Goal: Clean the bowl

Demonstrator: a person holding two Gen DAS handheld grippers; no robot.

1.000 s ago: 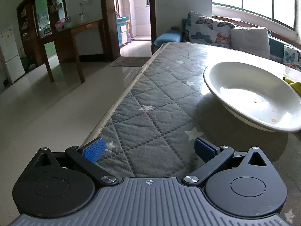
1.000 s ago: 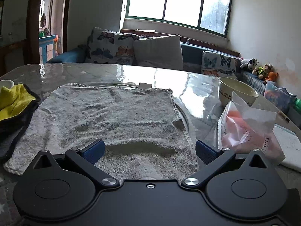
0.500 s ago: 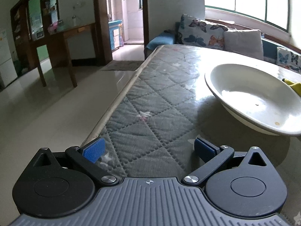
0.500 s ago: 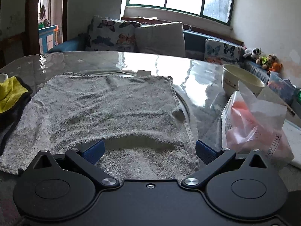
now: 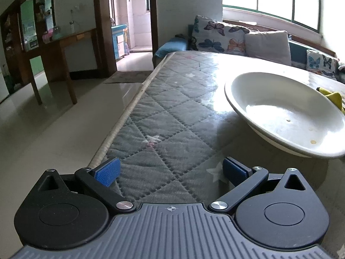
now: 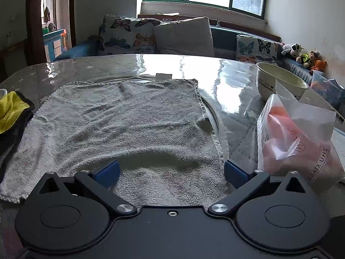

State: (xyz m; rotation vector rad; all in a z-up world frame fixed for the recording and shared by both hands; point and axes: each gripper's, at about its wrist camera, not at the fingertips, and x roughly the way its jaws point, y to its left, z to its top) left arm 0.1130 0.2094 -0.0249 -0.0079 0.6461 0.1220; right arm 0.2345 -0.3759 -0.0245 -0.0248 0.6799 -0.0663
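A wide, shallow white bowl (image 5: 284,112) with a few small crumbs inside sits on the quilted grey table cover, ahead and to the right of my left gripper (image 5: 170,171). That gripper is open with nothing between its blue pads. A yellow cloth (image 5: 333,97) peeks out behind the bowl's far rim. My right gripper (image 6: 171,172) is open too, low over the near edge of a flat grey towel (image 6: 120,129). The yellow cloth (image 6: 9,113) lies on a dark cloth at the left of the right wrist view.
The table's left edge (image 5: 127,112) drops to a tiled floor. A cream bowl (image 6: 278,84) stands at the right, with a plastic bag of pink things (image 6: 299,142) in front of it. Cushions and a window seat line the far side.
The left gripper has drifted right and slightly forward, so the white bowl sits a bit lower and nearer. The right gripper has edged forward over the towel. Both stay open.
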